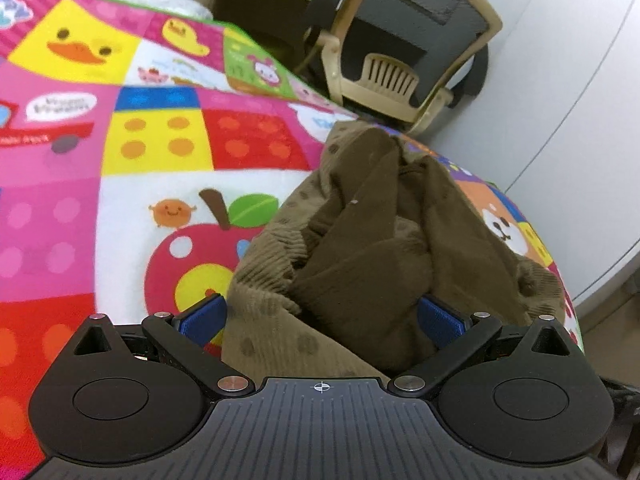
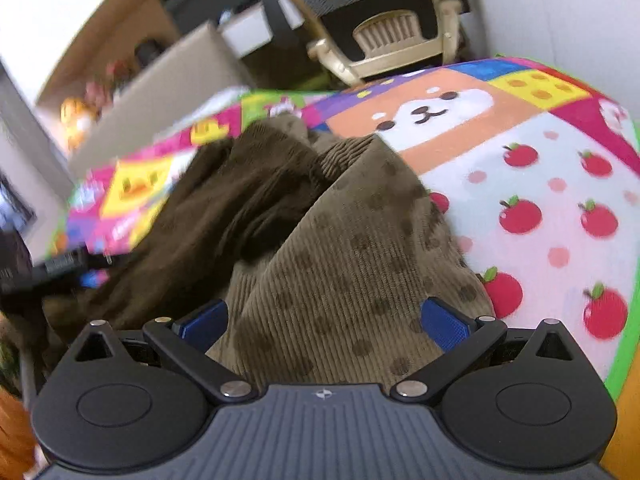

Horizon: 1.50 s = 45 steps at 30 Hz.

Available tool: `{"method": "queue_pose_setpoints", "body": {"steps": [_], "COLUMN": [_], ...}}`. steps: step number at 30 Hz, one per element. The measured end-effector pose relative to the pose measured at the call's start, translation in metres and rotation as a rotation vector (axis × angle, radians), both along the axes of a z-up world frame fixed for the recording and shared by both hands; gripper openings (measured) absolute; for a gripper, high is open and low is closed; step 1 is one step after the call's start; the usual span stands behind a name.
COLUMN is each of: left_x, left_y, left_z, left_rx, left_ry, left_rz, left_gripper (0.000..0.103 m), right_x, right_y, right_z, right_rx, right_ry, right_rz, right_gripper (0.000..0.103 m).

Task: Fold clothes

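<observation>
A brown corduroy garment [image 1: 360, 240] with dark dots lies crumpled on a colourful patchwork play mat [image 1: 152, 184]. My left gripper [image 1: 322, 316] is open, its blue pads [image 1: 204, 316] wide apart, and a bunch of the garment fills the gap between them. In the right wrist view the same garment [image 2: 340, 272] rises in a ridge between the blue pads [image 2: 446, 326] of my right gripper [image 2: 324, 320], which is also open. Darker lining [image 2: 224, 208] shows on the garment's left side. A blurred black shape [image 2: 60, 268] at the far left looks like the other gripper.
A beige and black chair [image 1: 404, 40] stands beyond the mat's far edge, also seen as the chair [image 2: 384, 28] in the right wrist view. A pale wall [image 1: 580, 120] runs along the right. The mat's green border [image 2: 624, 352] marks its right edge.
</observation>
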<state>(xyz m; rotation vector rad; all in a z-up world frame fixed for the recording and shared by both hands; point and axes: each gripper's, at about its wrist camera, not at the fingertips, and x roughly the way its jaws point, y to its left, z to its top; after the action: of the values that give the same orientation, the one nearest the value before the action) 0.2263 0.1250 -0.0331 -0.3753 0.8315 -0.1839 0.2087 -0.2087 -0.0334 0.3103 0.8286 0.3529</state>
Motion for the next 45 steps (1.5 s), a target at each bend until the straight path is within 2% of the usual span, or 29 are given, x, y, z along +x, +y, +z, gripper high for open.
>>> {"method": "queue_pose_setpoints", "body": {"steps": [3,4,7,9,11,12,13,16,17,19,20,22,23,25,27,28,30,31,34,37,38,40,42,45], "left_x": [0.002,0.002,0.004,0.006,0.01,0.01,0.01,0.011,0.013,0.018,0.02,0.021,0.02,0.016,0.009,0.003,-0.012,-0.024,-0.065,-0.097,-0.105,-0.114,-0.121,-0.126], "left_y": [0.002,0.004,0.012,0.015,0.017,0.019,0.021,0.013,0.009,0.002,-0.001,-0.008,-0.01,-0.011,-0.011,-0.012,-0.013,-0.016,-0.025,-0.029,-0.028,-0.02,-0.01,0.004], "left_z": [-0.005,-0.006,-0.007,-0.005,-0.001,0.001,0.005,0.012,0.01,0.005,0.002,-0.003,-0.004,-0.004,-0.003,-0.002,0.0,0.002,0.007,0.005,0.006,0.015,0.028,0.048], "left_rx": [-0.023,-0.037,-0.078,-0.091,-0.1,-0.115,-0.124,-0.048,-0.03,0.003,0.021,0.059,0.079,0.095,0.09,0.084,0.074,0.074,0.077,0.088,0.09,0.088,0.09,0.119], "left_ry": [-0.007,-0.009,0.012,0.042,0.072,0.068,0.031,-0.074,-0.077,-0.062,-0.055,-0.043,-0.039,-0.046,-0.044,-0.036,-0.021,-0.018,-0.014,-0.005,-0.006,-0.026,-0.065,-0.127], "left_rz": [-0.004,-0.003,-0.019,-0.04,-0.052,-0.043,-0.04,-0.046,-0.055,-0.076,-0.087,-0.1,-0.101,-0.097,-0.107,-0.111,-0.117,-0.133,-0.191,-0.22,-0.211,-0.182,-0.15,-0.093], "left_gripper": [0.103,0.103,0.103,0.103,0.103,0.103,0.103,0.103,0.103,0.103,0.101,0.095,0.087,0.079,0.055,0.05,0.033,0.031,0.031,0.036,0.04,0.045,0.057,0.066], "right_x": [0.0,-0.003,-0.001,0.017,0.049,0.066,0.085,0.13,0.134,0.142,0.146,0.137,0.131,0.12,0.105,0.096,0.073,0.058,0.024,-0.014,-0.028,-0.058,-0.084,-0.111], "right_y": [0.008,0.011,0.012,0.011,0.011,0.012,0.014,0.02,0.023,0.029,0.032,0.039,0.044,0.048,0.049,0.049,0.048,0.048,0.046,0.055,0.06,0.071,0.082,0.106], "right_z": [0.007,0.01,0.032,0.046,0.054,0.054,0.052,0.031,0.023,0.007,-0.001,-0.004,-0.003,-0.001,0.003,0.006,0.01,0.012,0.012,0.029,0.037,0.052,0.06,0.054], "right_rx": [-0.08,-0.087,-0.144,-0.191,-0.211,-0.213,-0.21,-0.181,-0.173,-0.157,-0.15,-0.175,-0.197,-0.203,-0.21,-0.213,-0.229,-0.242,-0.318,-0.436,-0.436,-0.362,-0.288,-0.19], "right_ry": [-0.008,-0.038,-0.21,-0.285,-0.314,-0.304,-0.276,-0.164,-0.141,-0.097,-0.075,-0.109,-0.123,-0.127,-0.129,-0.128,-0.138,-0.148,-0.203,-0.366,-0.414,-0.466,-0.482,-0.464], "right_rz": [0.055,0.072,0.099,0.084,0.104,0.109,0.103,0.096,0.104,0.118,0.125,0.12,0.141,0.164,0.193,0.21,0.256,0.286,0.318,0.355,0.397,0.53,0.671,0.867], "right_gripper": [0.103,0.103,0.103,0.102,0.092,0.086,0.085,0.083,0.082,0.07,0.07,0.066,0.055,0.046,0.041,0.039,0.038,0.038,0.041,0.046,0.049,0.065,0.068,0.068]}}
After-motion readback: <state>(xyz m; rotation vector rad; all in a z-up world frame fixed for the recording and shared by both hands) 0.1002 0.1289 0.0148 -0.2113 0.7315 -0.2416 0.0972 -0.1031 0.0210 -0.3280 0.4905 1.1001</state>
